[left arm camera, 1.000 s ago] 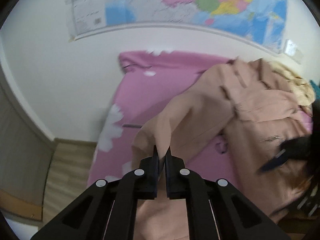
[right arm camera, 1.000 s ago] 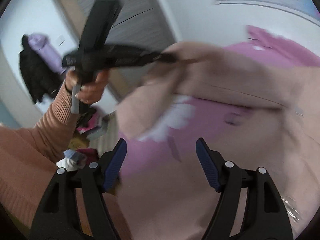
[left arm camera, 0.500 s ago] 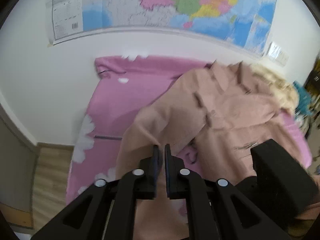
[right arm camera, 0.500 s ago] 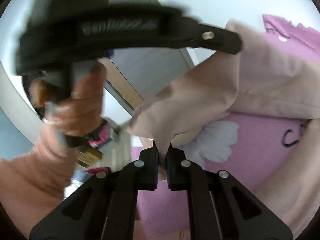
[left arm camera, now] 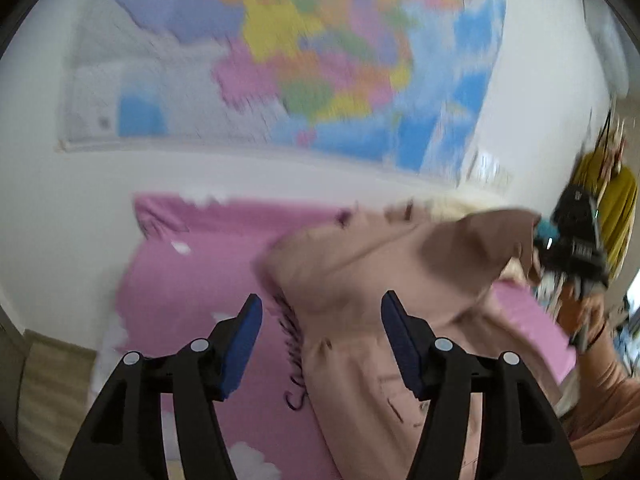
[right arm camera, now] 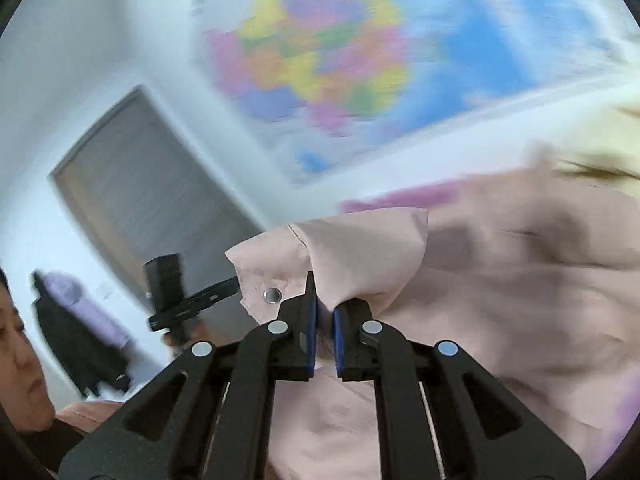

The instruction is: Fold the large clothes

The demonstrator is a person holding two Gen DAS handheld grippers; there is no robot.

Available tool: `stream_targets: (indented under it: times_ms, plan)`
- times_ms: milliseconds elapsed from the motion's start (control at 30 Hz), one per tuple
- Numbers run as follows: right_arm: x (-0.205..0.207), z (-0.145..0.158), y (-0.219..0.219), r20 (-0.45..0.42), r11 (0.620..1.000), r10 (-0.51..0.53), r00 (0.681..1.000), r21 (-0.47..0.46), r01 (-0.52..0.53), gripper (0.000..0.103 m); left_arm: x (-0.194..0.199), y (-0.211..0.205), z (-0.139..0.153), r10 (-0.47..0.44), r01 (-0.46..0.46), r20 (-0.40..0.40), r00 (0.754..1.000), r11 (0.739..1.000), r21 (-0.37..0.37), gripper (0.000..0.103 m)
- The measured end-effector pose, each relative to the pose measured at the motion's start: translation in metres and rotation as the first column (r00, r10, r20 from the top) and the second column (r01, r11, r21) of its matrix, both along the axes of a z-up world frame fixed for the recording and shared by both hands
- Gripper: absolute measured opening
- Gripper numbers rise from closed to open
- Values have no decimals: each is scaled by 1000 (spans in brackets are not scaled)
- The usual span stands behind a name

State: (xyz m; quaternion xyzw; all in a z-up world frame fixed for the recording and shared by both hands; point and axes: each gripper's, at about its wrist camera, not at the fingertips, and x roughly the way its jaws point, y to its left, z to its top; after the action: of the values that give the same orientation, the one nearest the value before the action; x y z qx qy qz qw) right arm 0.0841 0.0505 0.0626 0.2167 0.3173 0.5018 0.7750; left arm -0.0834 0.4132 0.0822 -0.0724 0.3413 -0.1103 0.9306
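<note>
Bed (left arm camera: 188, 280) — pink sheet, white clouds — beige garment (left arm camera: 360, 344) lying across.

The left gripper (left arm camera: 320, 316) points downward, its jaws opening, with the blue pads (left arm camera: 246, 344) standing apart and pressing on nothing. The right gripper (right arm camera: 325, 316) is nearly level and clamped, its fingertips (right arm camera: 308, 300) pinching a fold of fabric directly between them. In the right wrist view the left hand (right arm camera: 180, 332) grips its tool's handle, off to the lower left of the clamped tips.
</note>
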Motion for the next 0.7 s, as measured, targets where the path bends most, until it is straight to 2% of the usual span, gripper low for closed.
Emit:
stream_targets:
  times_ms: [100,133,233,267,300,433,467,500,600,700]
  plan:
    - [19,-39,-48,-117,989,-140,983,-73,132,22,21,-32,-29,-28,35,-66,997,994,101,59]
    - [24,-57,-61,-171,976,-202,964,-116,184,34,29,-42,-39,-44,54,-94,995,992,112,59]
    - [27,-93,-80,-273,955,-283,919,-164,246,49,53,-63,-64,-64,88,-161,985,985,146,59]
    - [27,-98,-88,-279,950,-301,912,-165,263,66,61,-70,-71,-62,92,-178,982,982,166,59]
    - [25,-103,-95,-277,944,-323,905,-159,288,75,64,-74,-75,-59,93,-184,981,979,180,59]
    - [7,-94,-116,-242,936,-353,904,-82,343,77,84,-89,-90,-54,99,-203,978,971,218,59]
    - [1,-91,-119,-219,938,-346,913,-73,338,78,86,-92,-92,-50,98,-206,977,969,227,59]
    - [-1,-89,-116,-201,942,-336,920,-75,327,84,90,-94,-96,-43,95,-215,976,967,237,59]
    - [-14,-82,-95,-147,948,-298,943,-165,274,87,100,-100,-108,-23,87,-238,971,962,260,59]
    - [-34,-81,-59,-70,947,-204,977,-267,178,87,109,-100,-117,3,68,-262,965,963,261,59]
